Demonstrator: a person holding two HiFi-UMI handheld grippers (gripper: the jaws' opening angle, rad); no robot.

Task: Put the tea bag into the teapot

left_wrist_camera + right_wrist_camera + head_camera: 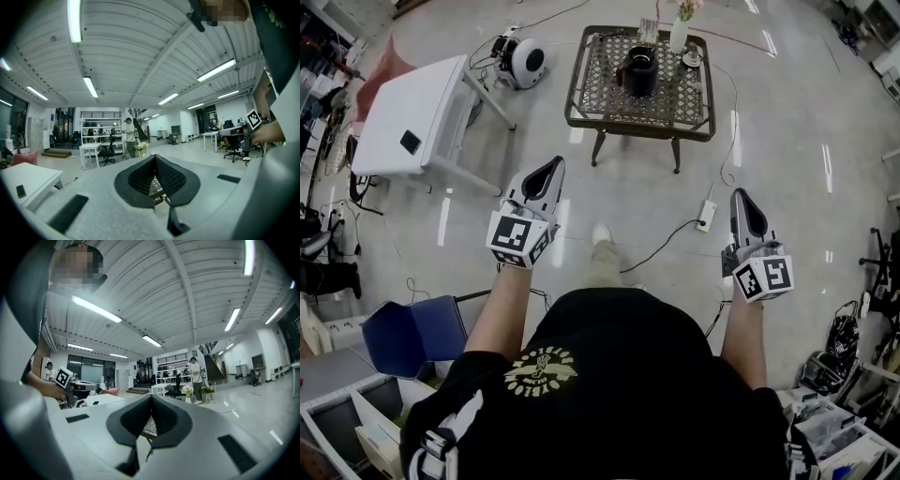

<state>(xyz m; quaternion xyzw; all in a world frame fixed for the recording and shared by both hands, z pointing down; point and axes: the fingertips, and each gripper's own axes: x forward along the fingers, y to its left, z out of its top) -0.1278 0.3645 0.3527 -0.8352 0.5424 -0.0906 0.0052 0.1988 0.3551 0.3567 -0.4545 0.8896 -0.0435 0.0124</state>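
Observation:
A black teapot (639,70) stands on the metal lattice table (591,103) across the floor, far ahead of both grippers. I cannot make out a tea bag at this distance. My left gripper (556,164) is held up at waist height, its jaws shut and nothing between them (154,157). To the right, my right gripper (741,195) is held the same way, shut and with nothing in it (151,397). Both point towards the table.
On the lattice table also stand a white vase with flowers (679,34), a glass (648,31) and a small dish (692,59). A white folding table (412,117) is at left, a round white device (526,62) behind it. A power strip (707,216) and cables lie on the floor. A person (129,137) stands far off.

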